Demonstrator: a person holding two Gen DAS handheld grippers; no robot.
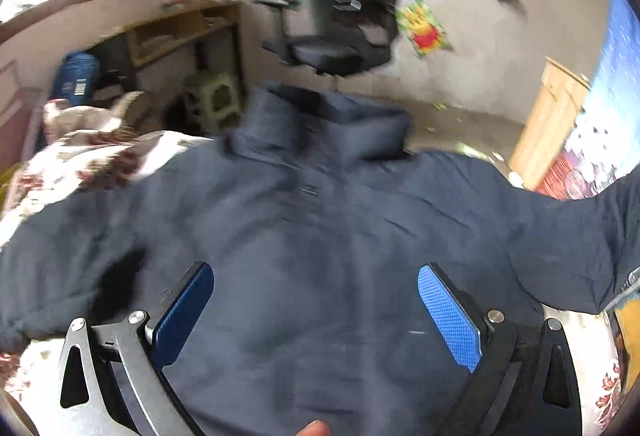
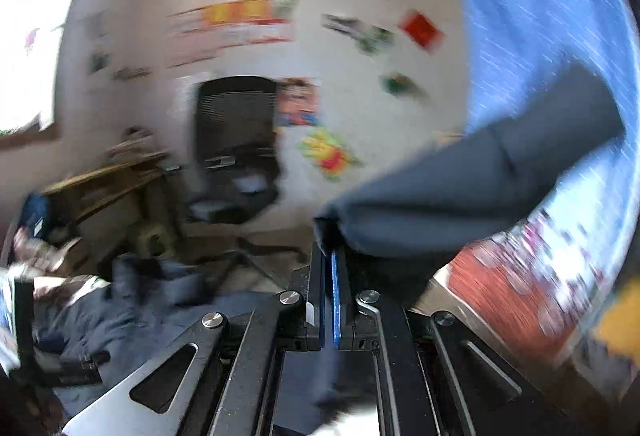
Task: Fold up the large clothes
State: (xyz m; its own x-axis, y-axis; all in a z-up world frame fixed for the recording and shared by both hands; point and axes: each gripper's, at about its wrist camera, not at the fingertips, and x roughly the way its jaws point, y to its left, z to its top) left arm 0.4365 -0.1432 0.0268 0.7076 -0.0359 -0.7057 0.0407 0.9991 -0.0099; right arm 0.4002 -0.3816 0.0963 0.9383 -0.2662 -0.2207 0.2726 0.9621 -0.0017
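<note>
L wrist view:
- Left tongs (image 1: 316,316): jaws spread wide, nothing between them; blue textured pads (image 1: 450,318) at 4–5 and 7–8 o'clock. Hover above the jacket's lower front; contact w/ cloth can't be told.
- Dark navy jacket (image 1: 312,220): spread front-up, fills centre and lower frame. Collar/hood bunched at 12 o'clock, one sleeve out to 9, other sleeve out to 3 and lifted off toward the frame edge. Small snap or zip pull near chest centre.
- Floral bedspread (image 1: 80,163): under the jacket, shows at 9–10 and 5 o'clock.
- Fingertip (image 1: 314,428) at 6 o'clock, bottom edge.
- Bkgd: black office chair (image 1: 352,15) at 12, wooden shelf unit (image 1: 180,31) at 10–11, green plastic stool (image 1: 216,95) below it, blue bottle (image 1: 78,75) at 9–10, wooden cabinet (image 1: 552,115) at 2–3, stickers on white wall. Frame motion-blurred.

R wrist view:
- Right tongs (image 2: 330,256): jaws pressed together, pinching the end of a jacket sleeve (image 2: 460,195); sleeve runs up and away to 2 o'clock, held off the bed.
- Rest of jacket heaped at 8 o'clock, low left.
- Bkgd: same chair at 10–11, shelf unit at 9, blue patterned curtain (image 2: 540,15) at 1–2. Heavy blur; detail beyond that can't be told.
</note>
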